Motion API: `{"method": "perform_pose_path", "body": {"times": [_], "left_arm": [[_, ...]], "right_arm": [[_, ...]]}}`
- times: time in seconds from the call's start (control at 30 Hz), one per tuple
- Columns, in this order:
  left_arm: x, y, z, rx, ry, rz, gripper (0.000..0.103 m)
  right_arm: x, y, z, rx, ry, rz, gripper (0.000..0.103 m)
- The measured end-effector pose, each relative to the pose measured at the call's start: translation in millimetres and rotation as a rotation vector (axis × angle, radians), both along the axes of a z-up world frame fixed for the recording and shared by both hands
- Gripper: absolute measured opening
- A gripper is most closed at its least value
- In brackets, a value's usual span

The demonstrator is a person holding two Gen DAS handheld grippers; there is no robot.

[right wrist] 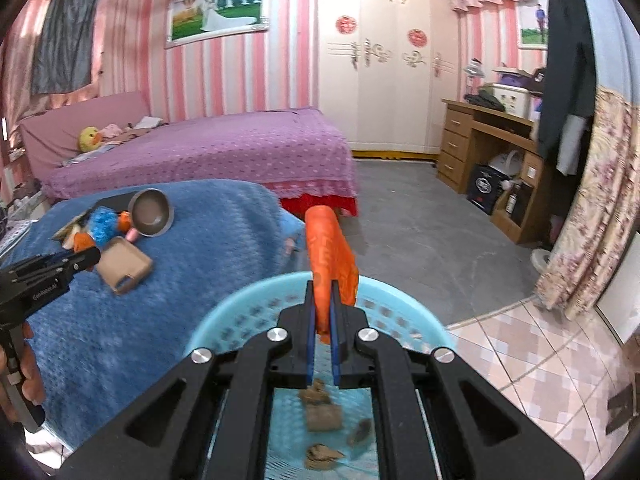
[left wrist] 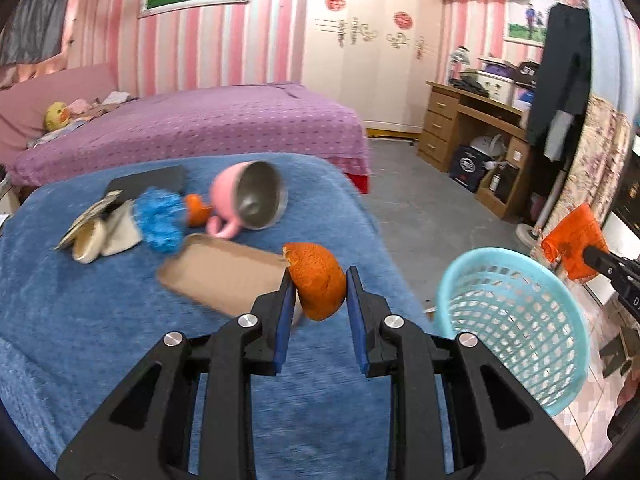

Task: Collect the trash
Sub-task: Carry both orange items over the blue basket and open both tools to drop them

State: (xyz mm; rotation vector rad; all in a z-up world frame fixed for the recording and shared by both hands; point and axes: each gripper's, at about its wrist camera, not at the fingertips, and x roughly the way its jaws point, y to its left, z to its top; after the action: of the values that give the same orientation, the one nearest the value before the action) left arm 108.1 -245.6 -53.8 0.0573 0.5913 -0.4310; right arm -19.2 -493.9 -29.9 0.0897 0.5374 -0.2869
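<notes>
My left gripper [left wrist: 320,292] is shut on an orange peel [left wrist: 318,286] and holds it above the blue blanket [left wrist: 80,320], left of the light blue basket [left wrist: 516,320]. My right gripper [right wrist: 322,320] is shut on an orange plastic bag [right wrist: 330,252] and holds it over the basket [right wrist: 400,300]. Brown paper scraps [right wrist: 324,416] lie in the basket's bottom. A second orange peel [left wrist: 197,210] lies on the blanket by the pink cup [left wrist: 248,196]. The left gripper shows in the right wrist view [right wrist: 86,258].
On the blanket lie a brown cardboard tray [left wrist: 224,276], a blue fluffy ball [left wrist: 160,220], beige cloth items [left wrist: 104,236] and a dark flat case [left wrist: 148,180]. Behind stand a purple bed [left wrist: 200,128], a white wardrobe [left wrist: 368,40] and a wooden desk [left wrist: 472,128].
</notes>
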Motion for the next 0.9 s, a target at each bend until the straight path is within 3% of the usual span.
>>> {"method": "perform_pose_path", "body": {"times": [0.3,0.6,0.67,0.73,0.9], "left_arm": [[-12,-70,-18,-0.003,0.047,-0.12,0.024],[-22,-127,-38,0.017,0.093,-0.235,0.026],[-21,-133,-38,0.019,0.094,-0.244,0.041],[-20,-132,-35,0.013,0.089,-0.231,0.08],[-11,-114,-22,0.003,0.048,-0.159,0.091]], "right_arm": [[-19,-41,-14,0.009,0.041,-0.072,0.006],[-26,-51,-25,0.023,0.055,-0.096,0.006],[-28,-53,-27,0.027,0.054,-0.1,0.006],[-30,-55,-29,0.033,0.05,-0.104,0.006],[-30,-54,-30,0.035,0.051,-0.102,0.006]]}}
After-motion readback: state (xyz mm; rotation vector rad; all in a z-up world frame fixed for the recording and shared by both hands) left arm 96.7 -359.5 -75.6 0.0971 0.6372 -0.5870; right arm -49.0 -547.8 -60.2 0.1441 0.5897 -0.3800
